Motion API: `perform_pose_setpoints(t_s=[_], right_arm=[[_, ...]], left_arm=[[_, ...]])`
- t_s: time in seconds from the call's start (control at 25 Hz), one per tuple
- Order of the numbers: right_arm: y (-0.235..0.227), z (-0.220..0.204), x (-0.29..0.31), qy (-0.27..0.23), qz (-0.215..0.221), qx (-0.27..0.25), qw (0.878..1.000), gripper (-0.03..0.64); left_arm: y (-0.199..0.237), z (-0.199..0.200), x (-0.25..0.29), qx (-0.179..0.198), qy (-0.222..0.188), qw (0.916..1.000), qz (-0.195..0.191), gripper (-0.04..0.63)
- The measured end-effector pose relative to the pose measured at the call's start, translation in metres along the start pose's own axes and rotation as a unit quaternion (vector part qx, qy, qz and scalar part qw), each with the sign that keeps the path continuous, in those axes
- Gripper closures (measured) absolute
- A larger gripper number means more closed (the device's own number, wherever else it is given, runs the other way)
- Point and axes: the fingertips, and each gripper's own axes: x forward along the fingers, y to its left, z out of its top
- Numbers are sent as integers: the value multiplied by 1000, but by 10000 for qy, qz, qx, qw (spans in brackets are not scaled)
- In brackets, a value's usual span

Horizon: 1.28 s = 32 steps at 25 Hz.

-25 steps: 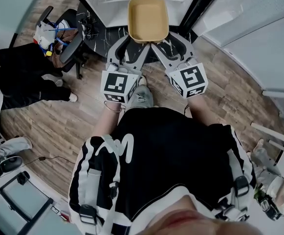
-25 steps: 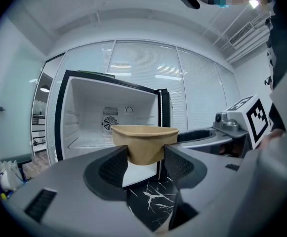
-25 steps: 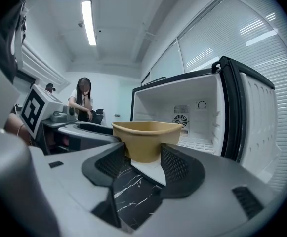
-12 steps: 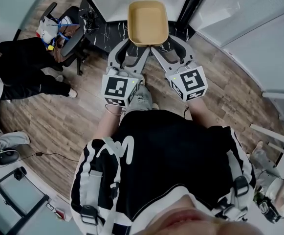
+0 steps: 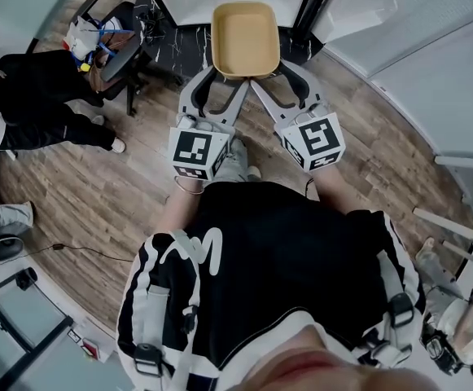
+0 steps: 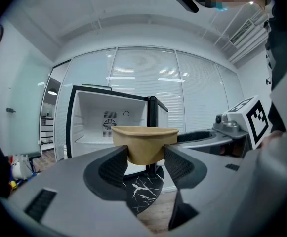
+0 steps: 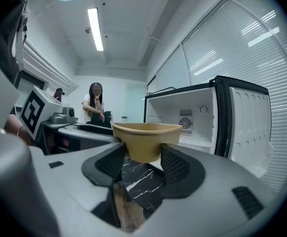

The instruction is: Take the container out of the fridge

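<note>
**Left gripper (image 6: 145,158) and right gripper (image 7: 143,158) carry container (image 5: 246,37) clear**

Each is clamped on the empty tan container's near end, holding it in the air before the open fridge (image 6: 103,127). Taking it out looks done; probably only setting it down remains.

Tan container (image 5: 246,39), clamped by left tool (image 5: 222,78) and right tool (image 5: 275,74), wood floor (image 5: 98,187)

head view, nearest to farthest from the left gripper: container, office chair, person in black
1. container, held by the left gripper, straight ahead
2. office chair, off to its left
3. person in black, far left edge
</note>
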Motion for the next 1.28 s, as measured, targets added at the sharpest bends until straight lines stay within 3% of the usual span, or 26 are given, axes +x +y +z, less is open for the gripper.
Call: perform_pose_setpoints(t_s=[1.28], right_arm=[[27, -11, -20, -45, -98, 189, 9998, 387]], left_arm=[[-13, -12, -29, -120, 10, 9999, -100, 360]])
